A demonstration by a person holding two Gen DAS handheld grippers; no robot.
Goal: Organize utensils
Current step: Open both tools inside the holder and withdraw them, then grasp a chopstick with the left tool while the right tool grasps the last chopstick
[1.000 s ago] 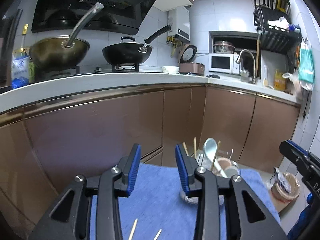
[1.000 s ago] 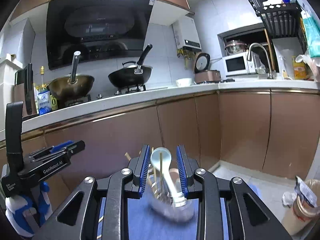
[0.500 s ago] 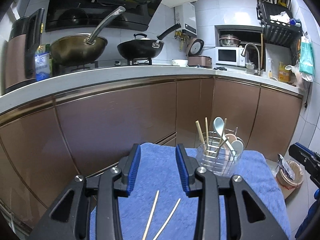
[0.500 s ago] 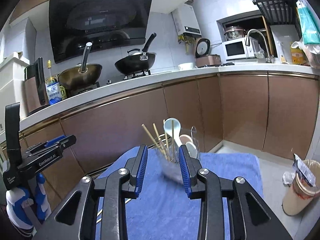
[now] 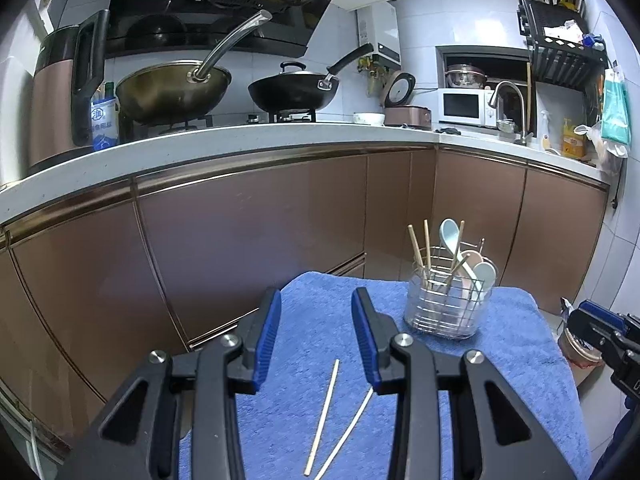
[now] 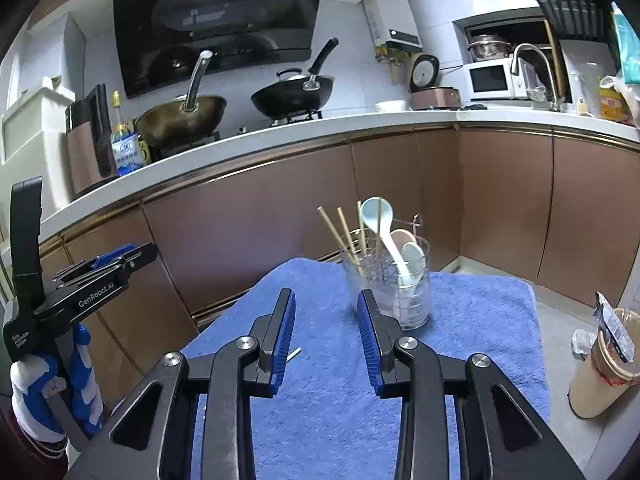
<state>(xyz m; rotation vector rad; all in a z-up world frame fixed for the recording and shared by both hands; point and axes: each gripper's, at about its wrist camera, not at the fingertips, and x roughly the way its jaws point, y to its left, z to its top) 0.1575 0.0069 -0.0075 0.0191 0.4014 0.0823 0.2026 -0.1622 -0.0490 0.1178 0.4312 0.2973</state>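
Hovering over blue terry towel (image 5: 516, 344): left black two-finger gripper with blue pads (image 5: 316, 340), jaws parted to a moderate gap, nothing held. Lying loose on towel beneath that gap, toward 6 o'clock: two pale wooden chopsticks (image 5: 322, 414), close together, not touching the pads. Standing upright on towel toward 2 o'clock from left gripper: clear cylindrical wire-framed utensil holder (image 5: 446, 304), loaded with wooden chopsticks, pale blue ceramic spoon (image 5: 450, 236), pink spoon and white spoon.

Seen from right wrist: right black two-finger gripper with blue pads (image 6: 326, 338), jaws likewise moderately apart, empty. Utensil holder (image 6: 394, 284) just beyond right finger, toward 1 o'clock, apart from it. Small pale chopstick end (image 6: 293, 354) showing beside left pad, lying on towel (image 6: 480, 320). Left gripper body visible at 9 o'clock edge, grasped by blue-and-white gloved hand (image 6: 52, 392). Paper cup with wrapper (image 6: 604, 368) on floor at 3 o'clock.
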